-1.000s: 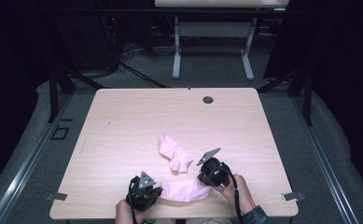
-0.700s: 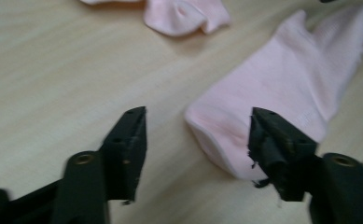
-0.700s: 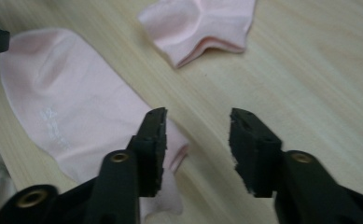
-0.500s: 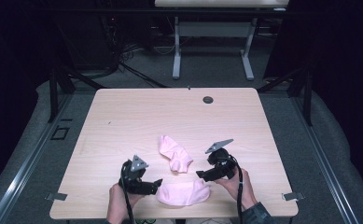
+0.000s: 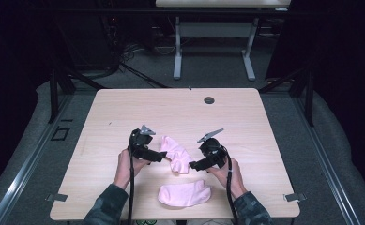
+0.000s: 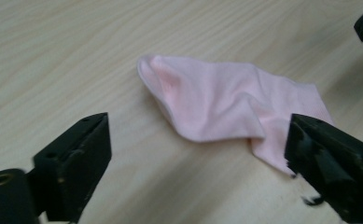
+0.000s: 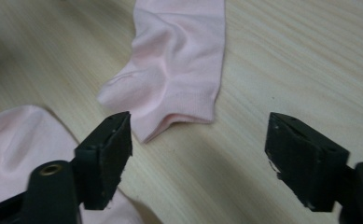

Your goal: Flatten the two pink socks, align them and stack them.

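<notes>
Two pink socks on the bench [image 5: 124, 112]. Crumpled sock [image 5: 176, 153] sits mid-bench, slightly near of centre, lying diagonally from far-left to near-right. Flat sock [image 5: 185, 193] lies close to the near edge, just near of the crumpled one, the two apart. Left tongs [image 5: 163, 156] are released, jaws spread wide with nothing between them after just opening; they sit just left of the crumpled sock's far end, pointing right at it, not touching as far as the high view shows. In the left gripper view the crumpled sock [image 6: 226, 105] lies ahead of the jaws on bare wood. Right tongs [image 5: 193, 165] also released, nothing gripped, though the jaws have just narrowed a little; they sit at the right side of the crumpled sock's near end, pointing left. In the right gripper view the crumpled sock's open cuff end [image 7: 179, 65] lies just ahead of the jaws, and the flat sock [image 7: 20, 149] shows at lower left beside the left jaw.
</notes>
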`<move>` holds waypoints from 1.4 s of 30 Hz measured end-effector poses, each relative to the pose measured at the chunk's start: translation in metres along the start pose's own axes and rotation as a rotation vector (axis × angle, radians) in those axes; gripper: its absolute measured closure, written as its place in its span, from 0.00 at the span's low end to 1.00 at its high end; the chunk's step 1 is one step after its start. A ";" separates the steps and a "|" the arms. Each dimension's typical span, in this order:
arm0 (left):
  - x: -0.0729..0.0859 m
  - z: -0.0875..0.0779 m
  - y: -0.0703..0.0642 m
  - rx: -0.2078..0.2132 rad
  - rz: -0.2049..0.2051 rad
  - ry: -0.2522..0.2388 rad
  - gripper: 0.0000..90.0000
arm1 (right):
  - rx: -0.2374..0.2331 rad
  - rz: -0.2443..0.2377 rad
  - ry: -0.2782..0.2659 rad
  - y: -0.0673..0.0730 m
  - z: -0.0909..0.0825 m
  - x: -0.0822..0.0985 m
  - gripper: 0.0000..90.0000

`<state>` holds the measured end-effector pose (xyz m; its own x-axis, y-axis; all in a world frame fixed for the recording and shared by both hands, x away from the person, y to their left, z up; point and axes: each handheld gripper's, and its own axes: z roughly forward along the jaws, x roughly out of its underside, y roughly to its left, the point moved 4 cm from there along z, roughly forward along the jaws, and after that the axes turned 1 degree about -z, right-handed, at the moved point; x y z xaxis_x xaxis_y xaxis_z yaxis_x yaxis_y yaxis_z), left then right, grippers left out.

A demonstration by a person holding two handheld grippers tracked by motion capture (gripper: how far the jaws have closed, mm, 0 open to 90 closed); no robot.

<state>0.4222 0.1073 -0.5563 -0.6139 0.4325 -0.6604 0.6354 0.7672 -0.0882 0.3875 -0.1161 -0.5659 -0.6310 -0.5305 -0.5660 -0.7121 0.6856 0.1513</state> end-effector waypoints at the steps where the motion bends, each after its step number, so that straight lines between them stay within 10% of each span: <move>1: -0.004 0.005 0.003 -0.020 -0.001 0.001 0.19 | -0.002 -0.001 0.020 -0.001 0.002 -0.001 0.34; 10: -0.026 0.037 0.022 -0.045 -0.026 0.055 0.46 | -0.001 0.051 0.033 -0.007 0.023 -0.013 0.51; 23: -0.020 0.061 0.020 -0.074 0.018 0.178 0.80 | 0.014 -0.007 0.118 -0.001 0.041 -0.013 0.74; 30: -0.015 0.061 0.016 -0.070 0.033 0.143 0.98 | -0.014 0.002 0.094 0.004 0.041 -0.012 0.90; 33: -0.010 0.042 0.016 -0.073 -0.060 0.084 0.98 | 0.013 -0.026 0.086 0.004 0.028 -0.010 0.91; 37: -0.004 0.022 0.003 -0.064 -0.087 0.023 0.98 | 0.029 -0.044 0.070 0.001 0.012 -0.010 0.90; 42: 0.014 0.002 -0.023 -0.031 -0.139 -0.072 0.98 | 0.080 -0.130 0.196 -0.014 -0.004 -0.017 0.90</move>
<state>0.3996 0.0953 -0.5650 -0.6588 0.2873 -0.6953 0.5316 0.8318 -0.1600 0.4069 -0.1188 -0.5555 -0.5892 -0.6977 -0.4075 -0.7692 0.6387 0.0187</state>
